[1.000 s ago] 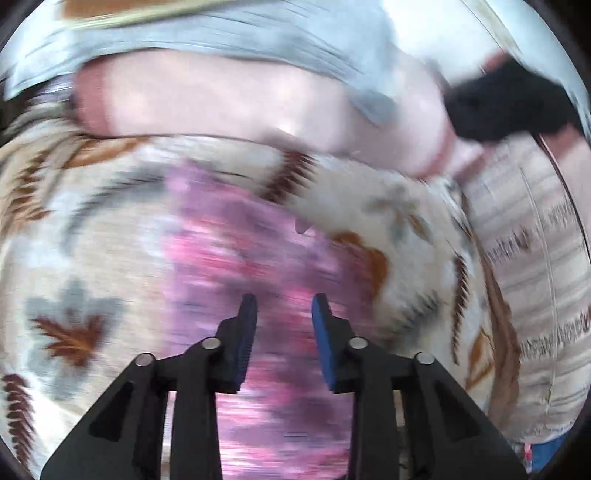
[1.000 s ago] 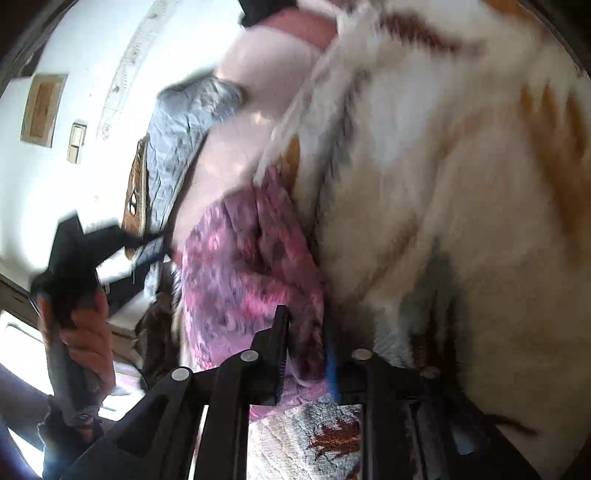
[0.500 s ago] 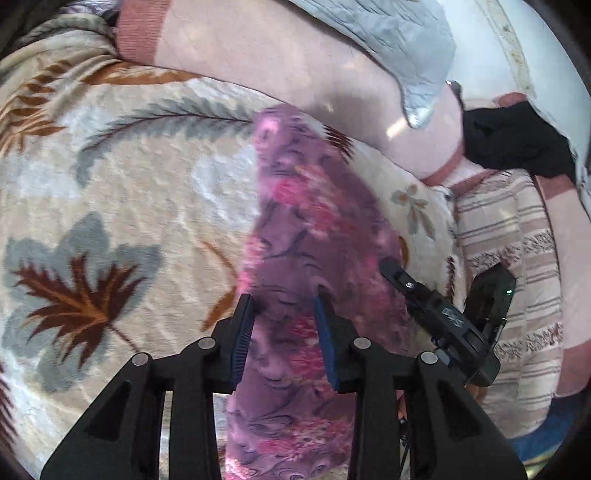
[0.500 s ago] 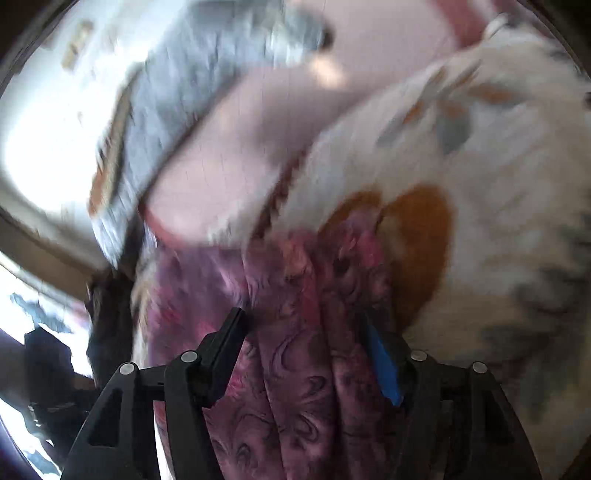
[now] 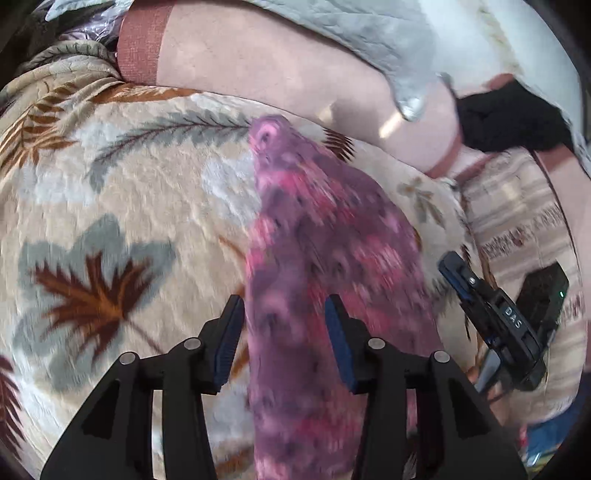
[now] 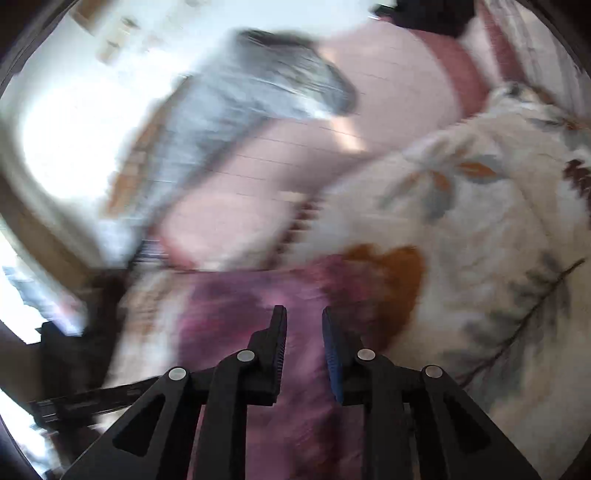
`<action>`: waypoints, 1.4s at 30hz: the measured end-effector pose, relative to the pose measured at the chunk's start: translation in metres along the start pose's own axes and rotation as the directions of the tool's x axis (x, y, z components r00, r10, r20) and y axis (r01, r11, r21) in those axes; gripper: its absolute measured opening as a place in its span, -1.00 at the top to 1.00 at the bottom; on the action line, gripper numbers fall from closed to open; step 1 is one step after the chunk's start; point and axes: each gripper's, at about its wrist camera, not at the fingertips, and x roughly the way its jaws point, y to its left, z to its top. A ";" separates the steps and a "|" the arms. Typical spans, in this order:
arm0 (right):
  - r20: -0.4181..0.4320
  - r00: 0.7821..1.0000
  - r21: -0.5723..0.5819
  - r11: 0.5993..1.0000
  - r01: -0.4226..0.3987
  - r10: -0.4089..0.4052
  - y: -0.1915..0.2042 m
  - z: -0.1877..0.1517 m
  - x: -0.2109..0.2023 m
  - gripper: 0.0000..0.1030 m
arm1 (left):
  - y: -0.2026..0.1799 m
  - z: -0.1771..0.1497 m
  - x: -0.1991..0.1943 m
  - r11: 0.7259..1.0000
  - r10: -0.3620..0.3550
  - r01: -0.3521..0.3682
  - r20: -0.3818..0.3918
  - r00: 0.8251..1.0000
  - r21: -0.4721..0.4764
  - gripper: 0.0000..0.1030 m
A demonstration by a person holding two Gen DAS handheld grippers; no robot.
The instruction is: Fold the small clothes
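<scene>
A purple-and-pink patterned garment (image 5: 325,258) lies as a long folded strip on a cream leaf-print blanket (image 5: 129,206). My left gripper (image 5: 284,332) is open above the strip's near part, its jaws on either side of the cloth without pinching it. In the right wrist view the same garment (image 6: 258,306) lies below my right gripper (image 6: 303,332), which is open with a narrow gap and holds nothing. The right gripper also shows in the left wrist view (image 5: 495,317), at the garment's right edge. The right wrist view is motion-blurred.
A pink pillow (image 5: 266,70) with a grey quilted cloth (image 5: 369,33) over it lies beyond the blanket. A black cloth (image 5: 509,122) sits at far right. A striped beige cover (image 5: 517,229) lies right of the blanket.
The right gripper let go of the garment and narrowed its jaws. The garment now lies flat as a strip. The left gripper opened wider over it.
</scene>
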 end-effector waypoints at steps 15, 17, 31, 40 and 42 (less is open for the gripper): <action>-0.225 0.961 -0.293 0.952 0.088 -0.158 0.023 -0.071 -0.025 0.44 | -0.021 -0.077 0.019 0.976 0.173 -0.154 -0.115 0.978 0.155 0.04; -0.213 0.957 -0.295 0.947 0.127 -0.195 0.022 -0.071 -0.036 0.39 | -0.016 -0.086 0.013 0.987 0.135 -0.124 -0.106 0.985 0.099 0.05; -0.184 0.970 -0.205 0.971 0.123 -0.161 0.014 -0.072 -0.078 0.35 | -0.022 -0.092 0.010 0.980 0.175 -0.164 -0.095 0.980 0.108 0.05; -0.281 0.930 -0.355 0.926 0.128 -0.236 0.028 -0.085 -0.033 0.30 | -0.015 -0.080 -0.003 0.993 0.089 -0.081 -0.092 0.992 0.088 0.04; -0.266 0.941 -0.349 0.931 0.109 -0.210 0.034 -0.070 -0.040 0.30 | -0.013 -0.064 -0.015 0.996 0.056 -0.054 -0.035 0.998 0.077 0.02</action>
